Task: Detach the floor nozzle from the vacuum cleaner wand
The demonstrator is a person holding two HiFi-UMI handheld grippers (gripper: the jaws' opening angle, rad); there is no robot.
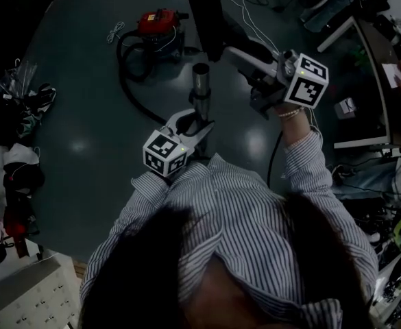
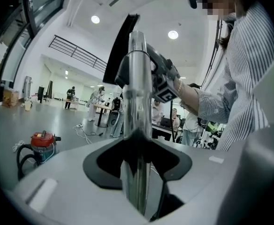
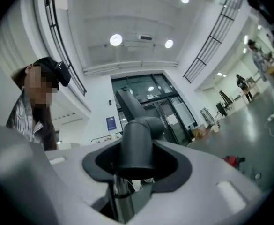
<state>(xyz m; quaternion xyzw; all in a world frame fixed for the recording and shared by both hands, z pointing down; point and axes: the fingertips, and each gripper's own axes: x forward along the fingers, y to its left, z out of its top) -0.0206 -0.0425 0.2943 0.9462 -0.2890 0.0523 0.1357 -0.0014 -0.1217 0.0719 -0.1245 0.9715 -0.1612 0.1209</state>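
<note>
In the head view my left gripper (image 1: 197,120) is shut on the chrome wand (image 1: 200,82), which stands upright with its open top end showing. To its right my right gripper (image 1: 249,66) is shut on the dark neck of the black floor nozzle (image 1: 205,11), holding it in the air just beside and apart from the wand's top. The left gripper view shows the wand (image 2: 137,121) running up between my left gripper's (image 2: 137,165) jaws, with the nozzle (image 2: 122,46) behind its top. In the right gripper view the nozzle neck (image 3: 137,142) fills my right gripper's (image 3: 136,168) jaws, and the wand (image 3: 119,193) shows below it.
A red vacuum cleaner (image 1: 160,25) sits on the dark floor beyond the wand, its black hose (image 1: 127,81) curving back toward me. Bags and clutter (image 1: 15,163) line the left edge. A desk (image 1: 368,81) and cables stand at the right. Other people work far off in the hall.
</note>
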